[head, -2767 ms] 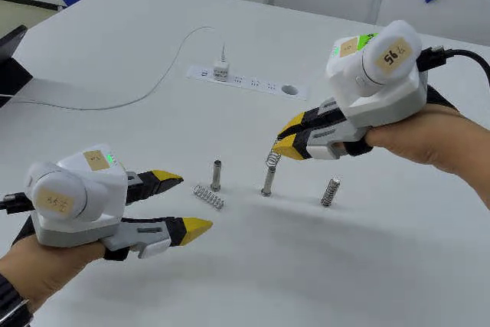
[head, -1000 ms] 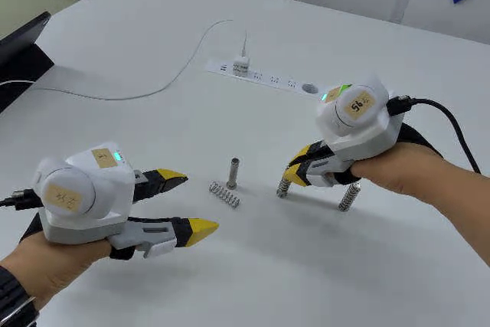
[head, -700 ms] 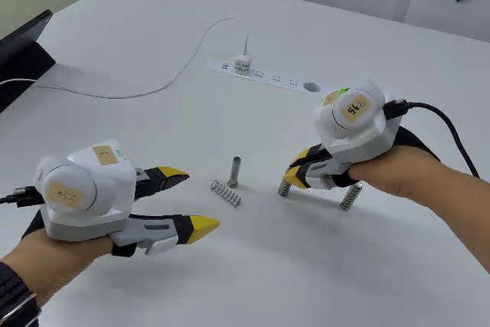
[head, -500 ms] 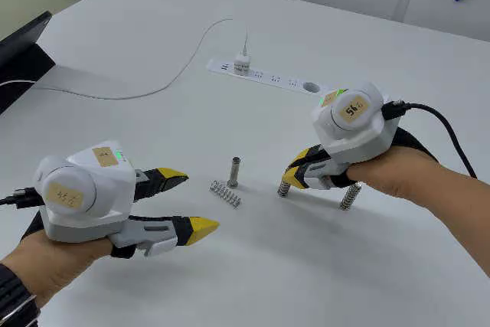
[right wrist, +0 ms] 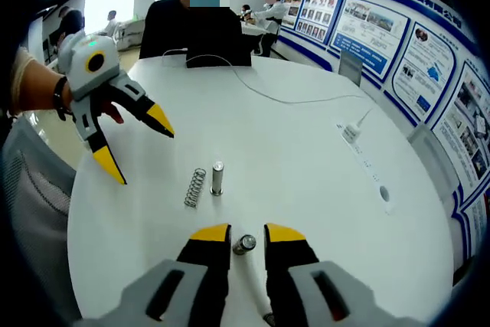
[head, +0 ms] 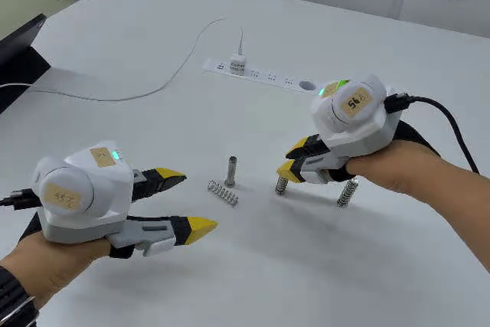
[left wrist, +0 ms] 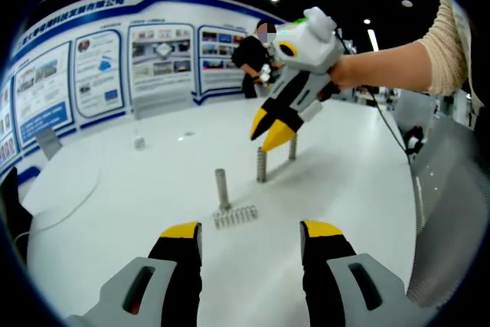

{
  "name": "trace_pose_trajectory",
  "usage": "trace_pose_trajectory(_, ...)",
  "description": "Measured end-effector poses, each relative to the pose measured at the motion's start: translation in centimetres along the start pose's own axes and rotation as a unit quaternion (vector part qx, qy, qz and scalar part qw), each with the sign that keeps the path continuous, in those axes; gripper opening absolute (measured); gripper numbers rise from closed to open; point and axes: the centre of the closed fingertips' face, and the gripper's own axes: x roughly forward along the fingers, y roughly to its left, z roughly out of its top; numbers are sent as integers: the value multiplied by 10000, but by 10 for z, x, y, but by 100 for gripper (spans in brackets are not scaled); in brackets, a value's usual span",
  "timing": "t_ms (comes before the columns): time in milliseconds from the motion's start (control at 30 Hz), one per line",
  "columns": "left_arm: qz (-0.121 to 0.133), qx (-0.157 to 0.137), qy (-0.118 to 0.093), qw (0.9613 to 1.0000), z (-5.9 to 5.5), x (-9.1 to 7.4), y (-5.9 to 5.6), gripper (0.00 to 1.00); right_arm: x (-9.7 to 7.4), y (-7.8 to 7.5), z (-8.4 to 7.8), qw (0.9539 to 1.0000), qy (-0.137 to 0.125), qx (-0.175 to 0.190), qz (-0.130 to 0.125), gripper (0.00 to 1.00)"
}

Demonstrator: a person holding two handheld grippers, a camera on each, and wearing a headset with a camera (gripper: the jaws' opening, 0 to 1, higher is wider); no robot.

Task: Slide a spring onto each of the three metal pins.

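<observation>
Right gripper (head: 291, 158) holds its fingers narrowly parted astride the spring-clad middle pin (head: 281, 185); left gripper (head: 197, 201) fingers spread wide. Lift straight up, lest the pin tip

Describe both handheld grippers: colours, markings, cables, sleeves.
Left gripper and right gripper: white rounded housings, tan handwritten stickers, green light, black tongs with yellow tips. Black cable on the right one. Dark cuff at left wrist; beige knit sleeve on right arm.
</observation>
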Motion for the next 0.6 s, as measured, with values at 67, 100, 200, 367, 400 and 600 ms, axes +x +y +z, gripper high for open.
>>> trace_pose_trajectory(67,0,0,-5,10000,1,0,0,53,-2,4,9,9999,-134,3,8,18)
trace_pose_trajectory(100,2,1,-7,10000,1,0,0,52,-2,7,12,9998,-171,16,34,18)
trace_pose_trajectory(200,0,17,-3,10000,2,0,0,52,2,17,17,9996,-248,26,136,18)
trace_pose_trajectory(367,7,23,-7,10000,3,-1,1,52,17,38,16,9990,-240,97,357,18)
trace_pose_trajectory(400,11,21,-7,10000,3,-1,1,52,22,43,14,9989,-230,125,389,18)
trace_pose_trajectory(600,39,18,23,10000,1,-3,3,52,37,56,10,9979,-234,340,496,16)
